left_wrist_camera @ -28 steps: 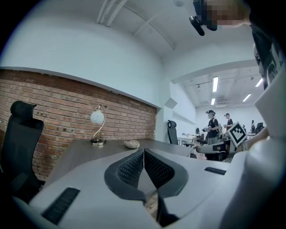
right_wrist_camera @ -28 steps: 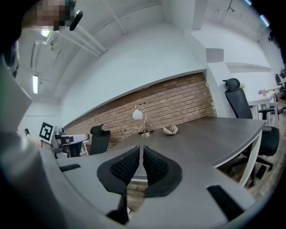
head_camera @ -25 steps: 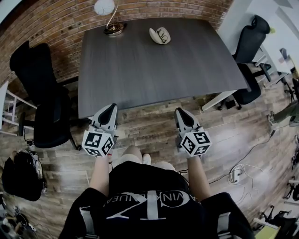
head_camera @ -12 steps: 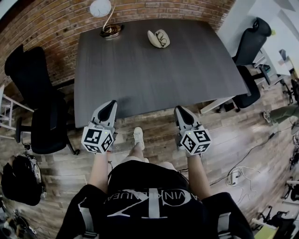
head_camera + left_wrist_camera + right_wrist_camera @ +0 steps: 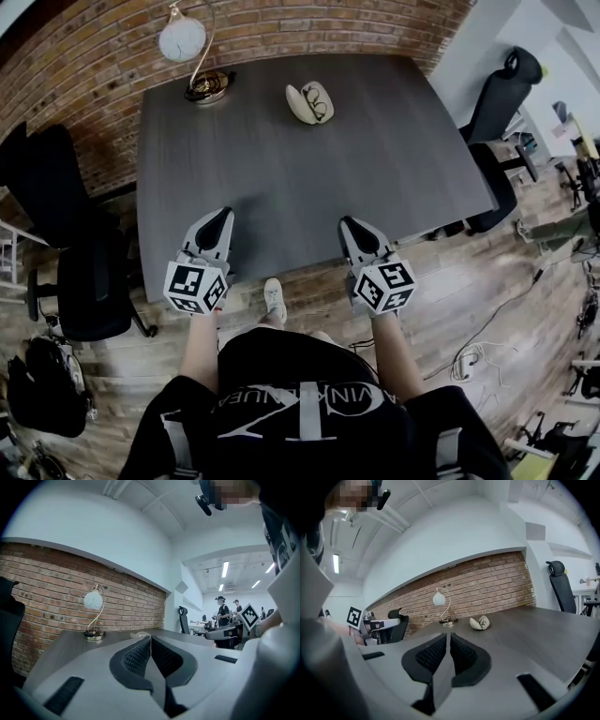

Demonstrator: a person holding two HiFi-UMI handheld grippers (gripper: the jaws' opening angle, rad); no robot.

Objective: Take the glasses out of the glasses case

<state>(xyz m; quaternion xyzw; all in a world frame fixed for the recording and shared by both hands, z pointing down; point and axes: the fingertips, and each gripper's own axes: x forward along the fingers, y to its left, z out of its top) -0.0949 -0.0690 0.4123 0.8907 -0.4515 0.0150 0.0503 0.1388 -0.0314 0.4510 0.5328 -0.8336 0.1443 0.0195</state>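
Note:
A cream glasses case [image 5: 309, 102] lies open at the far side of the dark grey table [image 5: 300, 178], with dark-framed glasses [image 5: 319, 101] inside it. In the right gripper view the case [image 5: 479, 623] shows small, far ahead on the tabletop. My left gripper [image 5: 223, 219] and my right gripper [image 5: 347, 228] hover over the table's near edge, side by side, far from the case. Both are shut with nothing between the jaws. In the left gripper view the left gripper [image 5: 150, 638] points along the table, and only a pale sliver of the case [image 5: 138, 634] shows.
A desk lamp [image 5: 192, 58] with a round white shade stands at the table's far left, near the brick wall [image 5: 281, 28]. Black office chairs stand left [image 5: 66, 244] and right [image 5: 502, 103] of the table. A black bag [image 5: 42, 384] lies on the wooden floor at the left.
I have stepped toward the table. Both grippers, earlier over the floor just short of the near edge, now hang over the edge. Both stayed shut.

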